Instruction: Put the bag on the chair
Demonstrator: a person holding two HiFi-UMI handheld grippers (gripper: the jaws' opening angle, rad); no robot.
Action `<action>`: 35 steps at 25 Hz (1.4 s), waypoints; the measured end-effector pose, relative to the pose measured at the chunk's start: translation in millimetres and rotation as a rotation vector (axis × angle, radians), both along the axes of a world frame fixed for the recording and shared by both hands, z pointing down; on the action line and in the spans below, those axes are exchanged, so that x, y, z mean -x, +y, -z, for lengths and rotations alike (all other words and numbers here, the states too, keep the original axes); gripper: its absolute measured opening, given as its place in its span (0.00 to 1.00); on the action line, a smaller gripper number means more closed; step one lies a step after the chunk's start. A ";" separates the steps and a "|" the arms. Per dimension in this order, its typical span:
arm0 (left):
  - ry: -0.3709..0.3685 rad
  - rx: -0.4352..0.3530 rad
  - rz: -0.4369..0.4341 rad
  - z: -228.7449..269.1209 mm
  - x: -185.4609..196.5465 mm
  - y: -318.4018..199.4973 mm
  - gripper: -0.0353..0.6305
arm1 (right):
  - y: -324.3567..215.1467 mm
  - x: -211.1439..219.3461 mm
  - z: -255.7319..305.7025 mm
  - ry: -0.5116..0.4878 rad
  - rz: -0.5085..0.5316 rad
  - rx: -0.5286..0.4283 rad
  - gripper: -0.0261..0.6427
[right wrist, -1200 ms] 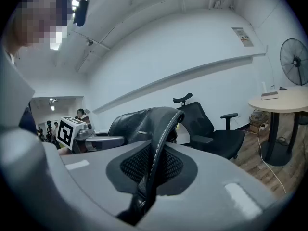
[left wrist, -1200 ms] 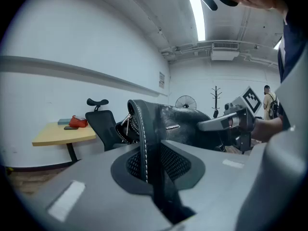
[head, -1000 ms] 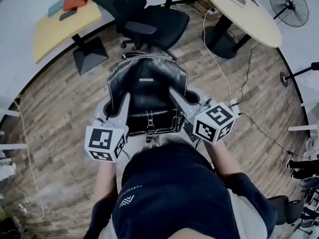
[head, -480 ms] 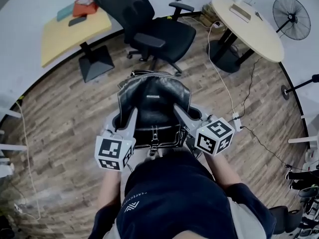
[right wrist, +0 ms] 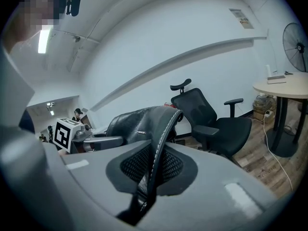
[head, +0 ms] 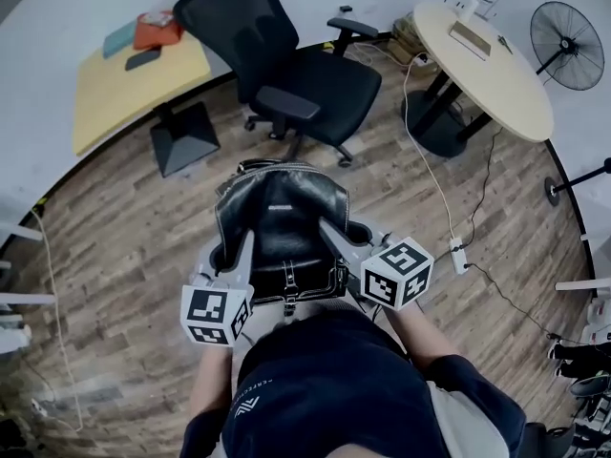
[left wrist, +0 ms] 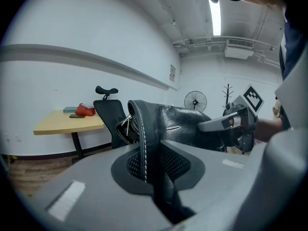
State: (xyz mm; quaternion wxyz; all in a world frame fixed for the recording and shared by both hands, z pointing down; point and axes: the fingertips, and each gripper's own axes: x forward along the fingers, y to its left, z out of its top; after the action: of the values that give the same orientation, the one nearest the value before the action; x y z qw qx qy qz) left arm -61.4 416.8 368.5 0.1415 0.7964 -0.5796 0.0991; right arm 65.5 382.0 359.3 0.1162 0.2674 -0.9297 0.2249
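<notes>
Hanging clamped between left claw [head: 245, 244] and right claw [head: 327, 227], black bag [head: 286, 208].

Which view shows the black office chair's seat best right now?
Head view: the chair seat shows whole from above, beyond the bag. The right gripper view gives it side-on; the left gripper view only its backrest, past the bag.

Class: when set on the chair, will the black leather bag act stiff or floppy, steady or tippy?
Probably fairly stiff: the bag holds a domed shape while the left gripper and right gripper pinch only its stitched edges. Bulky, it might tip on the chair.
</notes>
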 end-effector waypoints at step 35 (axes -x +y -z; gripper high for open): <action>0.016 -0.013 -0.137 23.8 27.9 -335.4 0.15 | -309.5 25.3 26.4 0.010 -0.153 -0.033 0.08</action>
State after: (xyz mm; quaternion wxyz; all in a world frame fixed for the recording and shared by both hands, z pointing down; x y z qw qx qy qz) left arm -89.2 81.3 344.7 0.1341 0.8357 -0.5233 0.0985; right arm 40.1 72.5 332.9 0.0986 0.3408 -0.9095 0.2164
